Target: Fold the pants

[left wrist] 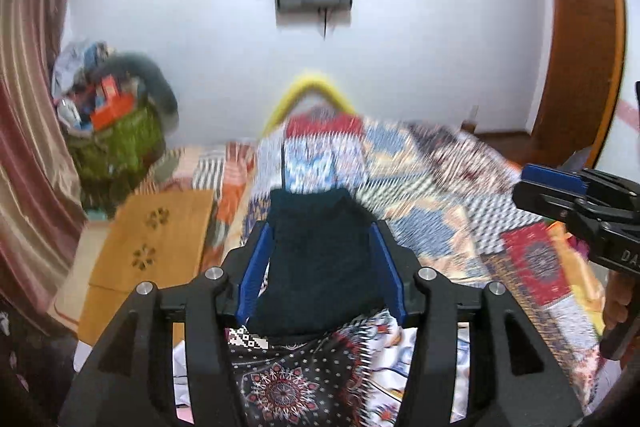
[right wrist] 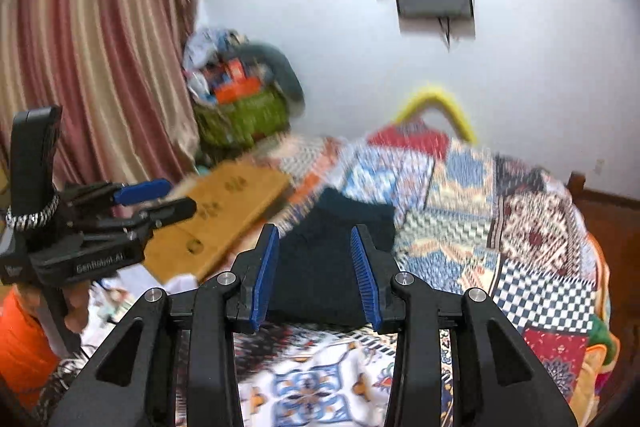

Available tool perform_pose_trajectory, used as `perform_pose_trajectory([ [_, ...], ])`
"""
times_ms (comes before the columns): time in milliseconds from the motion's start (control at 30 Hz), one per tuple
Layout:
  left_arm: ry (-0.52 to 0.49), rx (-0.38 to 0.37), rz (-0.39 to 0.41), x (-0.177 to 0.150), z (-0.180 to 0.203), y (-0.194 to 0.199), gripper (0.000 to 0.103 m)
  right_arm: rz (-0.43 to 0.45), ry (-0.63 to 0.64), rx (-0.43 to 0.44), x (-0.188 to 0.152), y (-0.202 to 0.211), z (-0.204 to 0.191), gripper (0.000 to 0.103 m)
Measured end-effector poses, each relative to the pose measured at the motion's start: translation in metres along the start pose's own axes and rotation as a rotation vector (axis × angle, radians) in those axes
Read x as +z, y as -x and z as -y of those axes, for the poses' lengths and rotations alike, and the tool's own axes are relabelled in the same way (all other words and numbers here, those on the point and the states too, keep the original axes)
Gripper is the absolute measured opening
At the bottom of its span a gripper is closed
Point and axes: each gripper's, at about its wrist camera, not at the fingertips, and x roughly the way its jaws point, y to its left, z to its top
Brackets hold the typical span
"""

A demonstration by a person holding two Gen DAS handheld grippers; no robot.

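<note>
bed (left wrist: 460, 187) under a patchwork quilt fills the space ahead of both tongs; wooden board (left wrist: 160, 239) lies off to the left of the left tongs (left wrist: 322, 267), green laundry basket (right wrist: 244, 115) beyond it against the wall.

pants (right wrist: 332, 267), dark and already a compact folded bundle, lie on the quilt straight ahead of both pairs, looking framed between the blue pads.

left tongs released, fingers spread, gripping nothing. right tongs (right wrist: 316, 267) likewise released and empty, hovering apart from the cloth as far as blur allows.

judgement: folding looks near done; best to press the bundle flat and square its edges without dragging the quilt.

left view shows the right tongs side-on; right view alone shows an orange sleeve (right wrist: 24, 339) behind the left tongs.
</note>
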Motion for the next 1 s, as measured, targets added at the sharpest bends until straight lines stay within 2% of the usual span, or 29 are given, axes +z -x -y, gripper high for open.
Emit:
perform_pose_trajectory([
  [100,0.016,-0.001,0.090,-0.002,0.009,0.055,0.054,0.102,0.024,0.027,0.001,0.047,-0.024,0.034],
  [267,-0.001,0.023,0.222,-0.018,0.030,0.129,0.056,0.220,0.059,0.048,-0.009,0.098,-0.050,0.034],
  [400,0.005,0.061,0.275,-0.037,0.043,0.159,0.058,0.314,0.070,0.006,-0.025,0.126,-0.068,0.034],
  [433,0.010,0.065,0.288,-0.041,0.044,0.165,0.064,0.328,0.072,0.000,-0.029,0.130,-0.070,0.035],
  [467,0.021,0.063,0.303,-0.044,0.045,0.169,0.073,0.341,0.070,-0.013,-0.033,0.134,-0.073,0.043],
  [500,0.040,0.061,0.318,-0.049,0.045,0.175,0.077,0.349,0.069,-0.027,-0.037,0.138,-0.075,0.049],
  [533,0.057,0.063,0.331,-0.052,0.045,0.178,0.085,0.354,0.070,-0.035,-0.040,0.140,-0.076,0.061],
  [567,0.065,0.063,0.339,-0.055,0.044,0.181,0.091,0.362,0.065,-0.046,-0.042,0.141,-0.077,0.067],
  [633,0.072,0.058,0.349,-0.060,0.044,0.185,0.098,0.361,0.068,-0.061,-0.045,0.142,-0.081,0.071],
  [700,0.068,0.043,0.356,-0.063,0.043,0.187,0.101,0.359,0.066,-0.070,-0.045,0.142,-0.081,0.080],
  [733,0.068,0.044,0.360,-0.064,0.042,0.188,0.101,0.359,0.063,-0.077,-0.045,0.142,-0.081,0.091],
  [767,0.068,0.045,0.363,-0.065,0.041,0.188,0.102,0.361,0.060,-0.086,-0.046,0.143,-0.081,0.097],
  [867,0.072,0.023,0.357,-0.069,0.041,0.191,0.103,0.365,0.062,-0.106,-0.047,0.144,-0.081,0.101],
  [1000,0.068,0.039,0.368,-0.072,0.042,0.193,0.103,0.364,0.056,-0.110,-0.048,0.147,-0.080,0.102],
])
